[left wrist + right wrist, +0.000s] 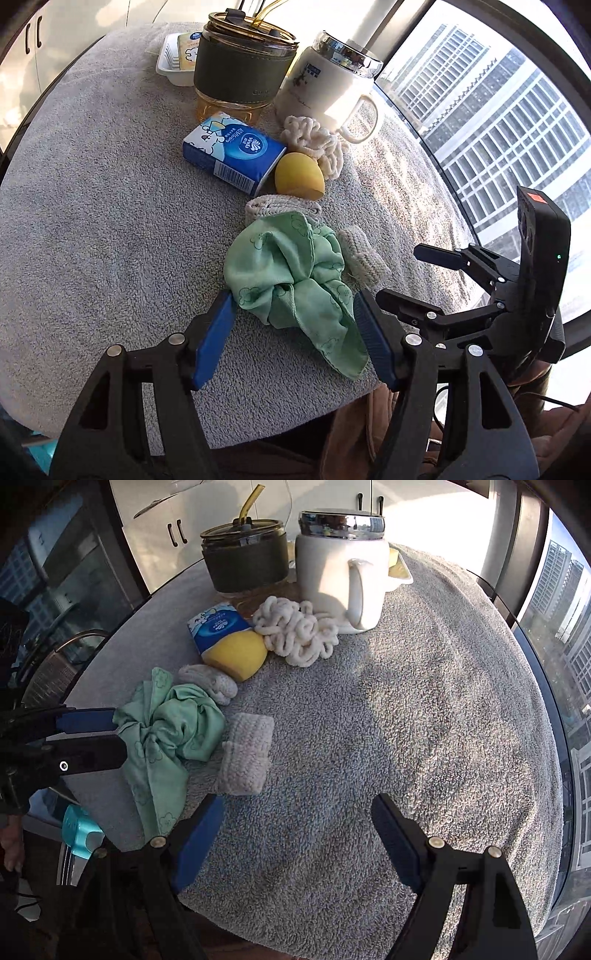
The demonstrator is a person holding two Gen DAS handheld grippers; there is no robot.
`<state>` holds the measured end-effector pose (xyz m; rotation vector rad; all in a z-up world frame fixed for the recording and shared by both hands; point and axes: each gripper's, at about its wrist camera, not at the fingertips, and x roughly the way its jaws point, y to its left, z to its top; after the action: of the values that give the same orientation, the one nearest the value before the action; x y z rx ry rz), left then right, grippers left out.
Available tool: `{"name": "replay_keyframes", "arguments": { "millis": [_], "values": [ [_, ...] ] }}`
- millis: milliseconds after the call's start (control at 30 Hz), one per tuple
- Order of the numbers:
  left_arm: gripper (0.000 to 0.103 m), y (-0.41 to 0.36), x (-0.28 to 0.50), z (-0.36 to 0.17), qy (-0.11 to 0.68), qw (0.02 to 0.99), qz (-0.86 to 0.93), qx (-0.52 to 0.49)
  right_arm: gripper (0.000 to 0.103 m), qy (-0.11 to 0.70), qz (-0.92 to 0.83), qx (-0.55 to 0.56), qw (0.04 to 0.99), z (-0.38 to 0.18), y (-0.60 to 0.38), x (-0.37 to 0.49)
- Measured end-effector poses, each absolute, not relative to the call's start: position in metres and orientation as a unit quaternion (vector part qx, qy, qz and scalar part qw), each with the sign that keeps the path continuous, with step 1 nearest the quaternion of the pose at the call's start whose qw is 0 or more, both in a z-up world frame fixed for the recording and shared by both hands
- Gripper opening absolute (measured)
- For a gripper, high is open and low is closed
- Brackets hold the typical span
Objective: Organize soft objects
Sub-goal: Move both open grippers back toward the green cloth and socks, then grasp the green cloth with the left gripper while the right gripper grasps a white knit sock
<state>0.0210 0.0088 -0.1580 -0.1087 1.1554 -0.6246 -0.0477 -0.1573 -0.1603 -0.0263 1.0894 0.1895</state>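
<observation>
Straddling the crumpled green cloth, your left gripper is open; close on its bunched centre. Right gripper hovers open over the counter.

Hiding mostly behind the white ceramic mug: a shallow white plastic tray at the grey towel-covered table's far edge. Lying partly under the crumpled green cloth: a cream knitted pad.

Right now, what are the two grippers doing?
Left gripper: open, fingers on either side of the green cloth.
Right gripper: open, holding nothing.
</observation>
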Motion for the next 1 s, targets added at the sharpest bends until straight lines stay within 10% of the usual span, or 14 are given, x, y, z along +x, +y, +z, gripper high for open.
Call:
{"name": "replay_keyframes", "arguments": {
  "millis": [600,900,1000],
  "values": [
    [0.064,-0.016,0.026,-0.172,0.524,0.817,-0.238,-0.035,0.084,0.502,0.096,-0.019,0.859,-0.176,-0.134,-0.025],
    [0.043,-0.027,0.019,-0.166,0.504,0.831,-0.236,-0.008,0.032,0.490,0.102,-0.052,0.864,-0.174,-0.122,-0.027],
    [0.040,-0.024,0.019,-0.167,0.502,0.832,-0.236,-0.013,0.030,0.492,0.108,-0.049,0.862,-0.174,-0.123,-0.029]
  ]
}}
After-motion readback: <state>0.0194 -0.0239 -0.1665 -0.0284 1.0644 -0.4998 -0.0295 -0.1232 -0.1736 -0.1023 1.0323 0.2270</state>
